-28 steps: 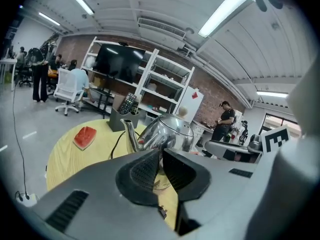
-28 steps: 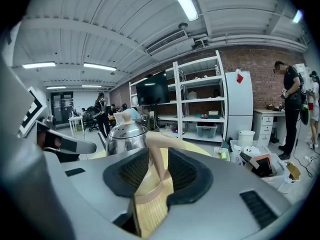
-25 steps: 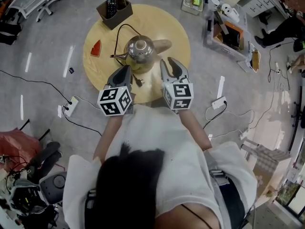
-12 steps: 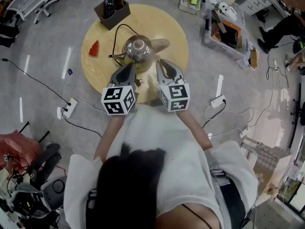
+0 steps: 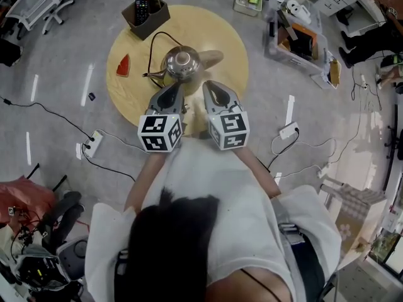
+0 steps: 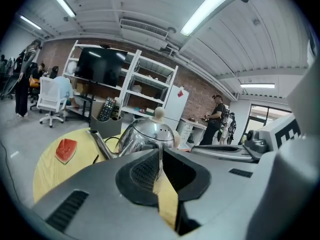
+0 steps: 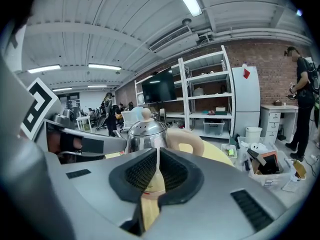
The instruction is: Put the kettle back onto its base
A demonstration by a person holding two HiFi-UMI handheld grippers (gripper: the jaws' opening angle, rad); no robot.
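Watermelon slice (image 5: 126,64): lies flat near the left edge of the round wooden table (image 5: 217,33).
Caddy (image 5: 148,14): stands at the table's far left rim, remote controls upright inside.
Left gripper (image 5: 174,90): over the near part of the table, just short of the kettle; pads pressed together, nothing between them.
Kettle (image 5: 181,63): steel, upright near the table's middle, spout to the left, beige handle to the right, black cord (image 5: 153,49) looping behind; whether a base lies under it cannot be told.
Right gripper (image 5: 211,85): beside the left one, apart from the kettle; jaws have just been closing, pads now meet on nothing.
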